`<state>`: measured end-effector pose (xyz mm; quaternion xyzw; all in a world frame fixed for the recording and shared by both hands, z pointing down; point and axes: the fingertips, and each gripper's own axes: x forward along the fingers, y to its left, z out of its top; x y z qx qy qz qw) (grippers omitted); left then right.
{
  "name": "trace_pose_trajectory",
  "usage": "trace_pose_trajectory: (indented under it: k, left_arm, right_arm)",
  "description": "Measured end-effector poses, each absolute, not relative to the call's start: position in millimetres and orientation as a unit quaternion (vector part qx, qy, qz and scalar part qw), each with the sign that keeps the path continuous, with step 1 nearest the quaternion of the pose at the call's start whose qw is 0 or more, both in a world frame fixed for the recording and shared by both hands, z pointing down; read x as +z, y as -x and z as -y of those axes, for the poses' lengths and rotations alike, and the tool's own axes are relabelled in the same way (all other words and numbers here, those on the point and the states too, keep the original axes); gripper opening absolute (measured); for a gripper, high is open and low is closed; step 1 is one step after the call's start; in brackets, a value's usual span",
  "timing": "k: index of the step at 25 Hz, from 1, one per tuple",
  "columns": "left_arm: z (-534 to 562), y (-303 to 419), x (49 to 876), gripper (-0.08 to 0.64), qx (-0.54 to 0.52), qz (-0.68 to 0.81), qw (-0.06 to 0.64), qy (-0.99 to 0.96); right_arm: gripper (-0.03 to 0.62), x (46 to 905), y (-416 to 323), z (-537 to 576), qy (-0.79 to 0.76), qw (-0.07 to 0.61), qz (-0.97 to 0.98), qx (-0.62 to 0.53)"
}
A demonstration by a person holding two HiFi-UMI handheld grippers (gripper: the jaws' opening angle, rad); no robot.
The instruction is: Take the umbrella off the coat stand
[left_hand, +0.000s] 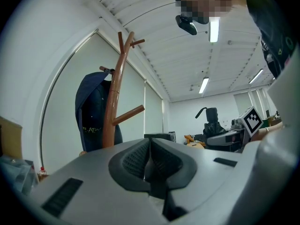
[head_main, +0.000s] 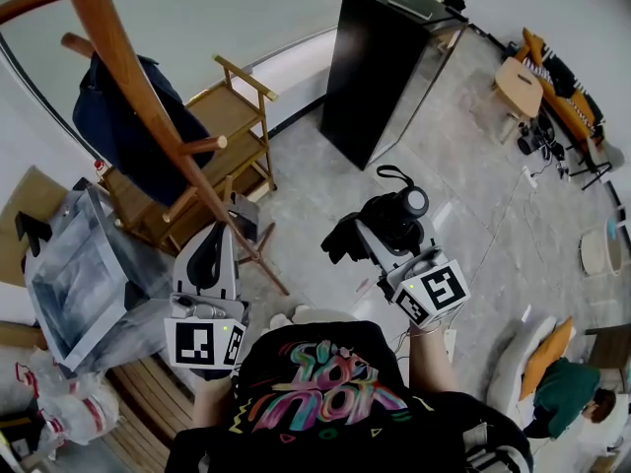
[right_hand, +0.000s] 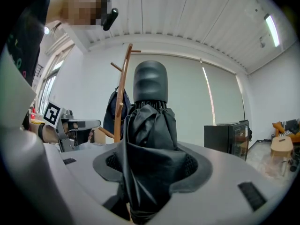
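A folded black umbrella (head_main: 396,213) sits between the jaws of my right gripper (head_main: 378,235), away from the wooden coat stand (head_main: 138,87) and over the floor. In the right gripper view the umbrella (right_hand: 150,125) stands upright, its rounded cap on top, with the right gripper (right_hand: 150,167) shut on its folded cloth. My left gripper (head_main: 219,229) hovers near the stand's lower pegs, shut and holding nothing. In the left gripper view the left gripper (left_hand: 149,161) shows its pads meeting. A navy jacket (head_main: 118,126) hangs on the stand.
A black cabinet (head_main: 385,67) stands behind the umbrella. A wooden shelf rack (head_main: 237,116) sits beside the stand. A plastic-wrapped box (head_main: 79,274) lies at the left. A stool (head_main: 520,87), a guitar (head_main: 562,92) and a seated person (head_main: 567,387) are at the right.
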<state>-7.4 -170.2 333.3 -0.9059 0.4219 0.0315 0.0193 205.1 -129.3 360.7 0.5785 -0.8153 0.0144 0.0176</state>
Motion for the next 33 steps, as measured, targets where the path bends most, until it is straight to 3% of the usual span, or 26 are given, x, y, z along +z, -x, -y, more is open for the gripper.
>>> trace_pose_trajectory:
  k: [33]
  left_arm:
    - [159.9, -5.7, 334.3, 0.031, 0.032, -0.420, 0.023, 0.907]
  right_arm:
    - [0.261, 366.4, -210.0, 119.7, -0.565, 0.010, 0.825, 0.016]
